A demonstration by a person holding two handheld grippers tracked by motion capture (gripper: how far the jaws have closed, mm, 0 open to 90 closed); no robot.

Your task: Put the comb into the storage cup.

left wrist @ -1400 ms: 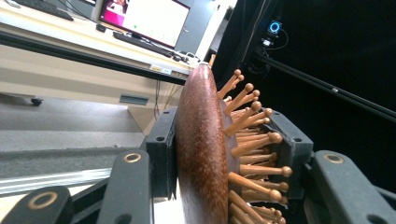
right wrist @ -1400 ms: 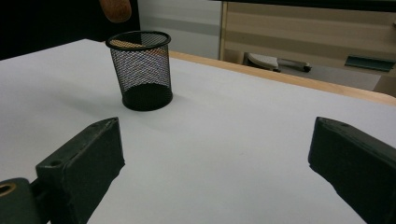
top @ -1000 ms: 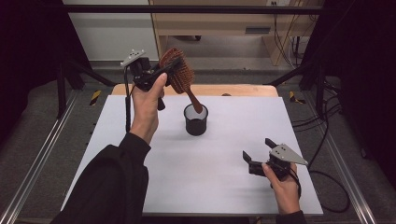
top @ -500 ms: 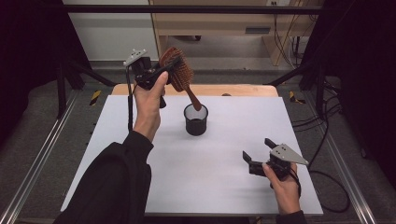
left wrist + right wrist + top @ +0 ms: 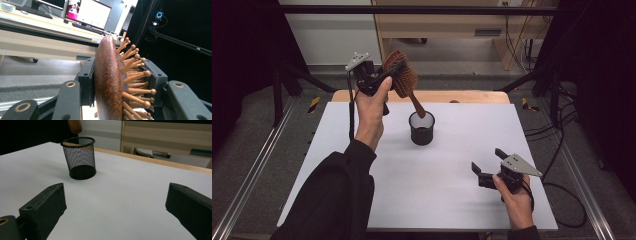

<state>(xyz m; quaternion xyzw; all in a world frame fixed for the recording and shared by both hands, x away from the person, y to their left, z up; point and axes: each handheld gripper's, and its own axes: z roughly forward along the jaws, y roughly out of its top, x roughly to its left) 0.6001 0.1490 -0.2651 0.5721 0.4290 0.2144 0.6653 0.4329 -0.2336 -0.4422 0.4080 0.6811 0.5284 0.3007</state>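
Left gripper (image 5: 117, 90) jaws clamp hairbrush (image 5: 110, 82) head — pegs visible; right gripper (image 5: 115, 212) jaws wide — facing mesh cup (image 5: 79, 157)

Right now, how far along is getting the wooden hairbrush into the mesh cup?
Done: the left hand-held gripper is shut on the head of the brown wooden paddle hairbrush and has it lifted. In hand: the handle tip hangs just above the rim of the black wire-mesh cup, not yet inside. Left: lower it in and release. The right hand-held gripper rests open on the white table.
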